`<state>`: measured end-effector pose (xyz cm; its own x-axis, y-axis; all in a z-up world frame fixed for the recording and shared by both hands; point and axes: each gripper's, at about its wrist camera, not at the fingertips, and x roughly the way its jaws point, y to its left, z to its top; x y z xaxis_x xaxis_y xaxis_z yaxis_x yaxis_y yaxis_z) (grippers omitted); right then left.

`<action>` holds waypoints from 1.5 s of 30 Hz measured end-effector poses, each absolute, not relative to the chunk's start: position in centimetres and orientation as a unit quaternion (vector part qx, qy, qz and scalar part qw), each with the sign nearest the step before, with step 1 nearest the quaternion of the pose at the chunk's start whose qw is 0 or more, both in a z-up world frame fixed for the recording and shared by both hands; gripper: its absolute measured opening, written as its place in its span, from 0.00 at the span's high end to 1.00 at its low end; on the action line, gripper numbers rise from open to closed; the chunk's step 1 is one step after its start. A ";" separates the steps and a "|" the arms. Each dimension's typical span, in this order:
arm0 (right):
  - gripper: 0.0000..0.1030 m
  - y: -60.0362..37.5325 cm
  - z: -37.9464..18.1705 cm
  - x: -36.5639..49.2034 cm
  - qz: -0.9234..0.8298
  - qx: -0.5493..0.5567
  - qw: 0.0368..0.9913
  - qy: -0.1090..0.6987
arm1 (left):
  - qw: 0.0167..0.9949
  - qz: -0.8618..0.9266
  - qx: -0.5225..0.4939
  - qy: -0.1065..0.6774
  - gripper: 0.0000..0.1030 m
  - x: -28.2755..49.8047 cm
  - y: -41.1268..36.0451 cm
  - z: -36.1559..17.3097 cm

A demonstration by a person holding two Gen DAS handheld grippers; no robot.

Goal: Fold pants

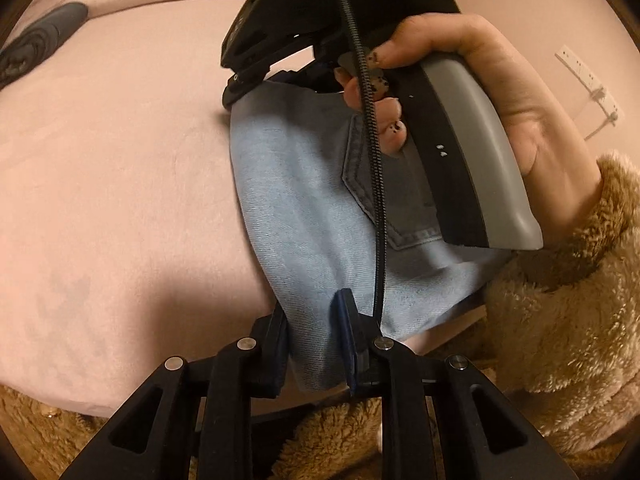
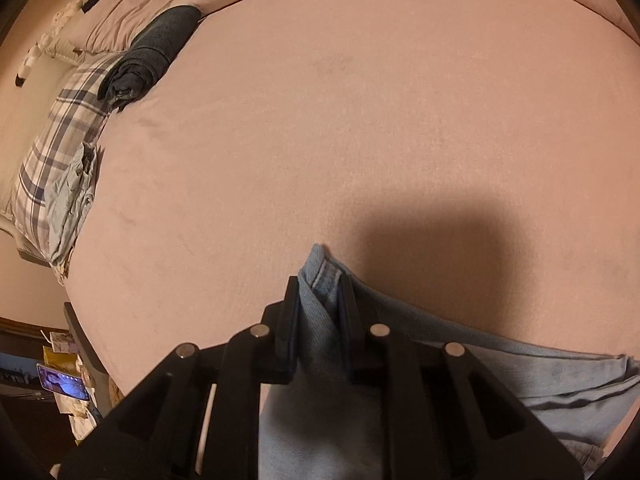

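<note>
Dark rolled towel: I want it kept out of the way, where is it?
Right wrist view, upper left: the dark rolled towel lies on the pink bed, against the plaid pillow.

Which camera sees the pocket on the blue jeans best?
The left wrist view. There the back pocket lies open to the camera on the jeans, only partly covered by the right gripper and its cable. The right wrist view shows just bunched denim and a seam, no pocket.
</note>
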<state>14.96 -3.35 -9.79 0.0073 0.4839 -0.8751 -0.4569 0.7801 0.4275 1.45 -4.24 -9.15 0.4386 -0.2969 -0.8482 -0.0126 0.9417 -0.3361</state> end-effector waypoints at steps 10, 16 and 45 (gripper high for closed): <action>0.83 -3.4 -9.6 15.0 0.327 0.014 0.715 0.617 | 0.834 -0.076 -0.158 0.523 0.80 1.5 -5.3 -8.3; 0.83 -3.4 -9.1 14.5 0.323 -0.002 0.727 0.606 | 0.831 -0.075 -0.167 0.525 0.82 1.6 -5.2 -8.5; 0.43 -12.1 0.6 13.5 0.303 0.046 0.814 0.494 | 0.836 -0.096 -0.227 0.490 0.48 1.5 0.5 -4.4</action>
